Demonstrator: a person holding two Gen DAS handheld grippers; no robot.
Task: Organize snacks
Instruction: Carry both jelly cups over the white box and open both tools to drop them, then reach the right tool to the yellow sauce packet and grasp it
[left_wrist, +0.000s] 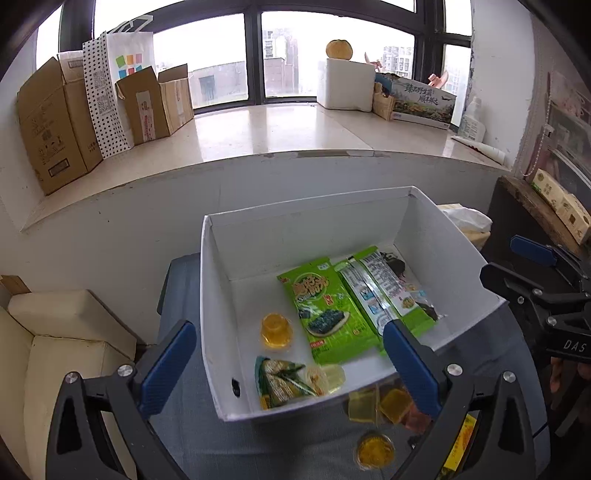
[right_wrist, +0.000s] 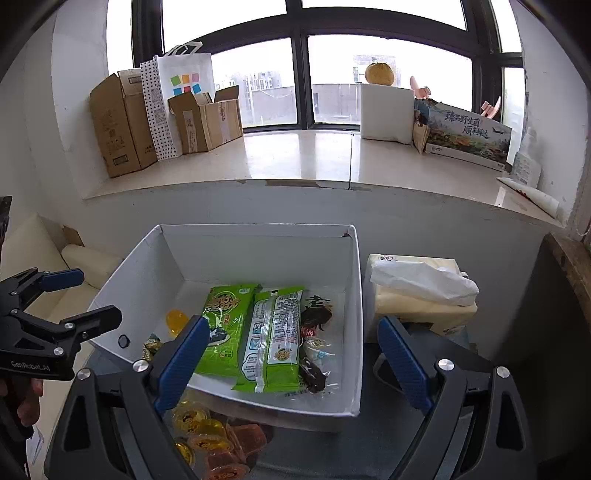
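1. Left wrist view: left gripper (left_wrist: 288, 354) spread wide, nothing between the fingers, hovering over the near-left part of the white box (left_wrist: 212, 295). Box sits on a grey surface.
2. Same view, inside the box: green seaweed pack (left_wrist: 325, 314) lying flat mid-floor, second green pack (left_wrist: 384, 291) just to its right, back face up, edges touching or overlapping. Orange jelly cup (left_wrist: 275, 330) left of the seaweed pack; small green triangular packet (left_wrist: 282, 380) at the near wall with a pale jelly cup (left_wrist: 332, 376) against it.
3. Same view, outside the box: loose jelly cups (left_wrist: 384, 406) on the surface just beside the near wall, one round yellow cup (left_wrist: 375, 450) nearer the camera. Right gripper (left_wrist: 532, 273) at the right edge, fingers apart.
4. Right wrist view: right gripper (right_wrist: 291, 358) released, empty, over the box's near-right corner (right_wrist: 352, 332). Dark snack packets (right_wrist: 314, 332) lie right of the two green packs (right_wrist: 251, 328).
5. Same view: jelly cup pile (right_wrist: 214, 443) below the near wall, outside the box. Tissue pack (right_wrist: 421, 288) just right of the box. Left gripper (right_wrist: 74, 295) at left, fingers parted, beside the box's left wall.
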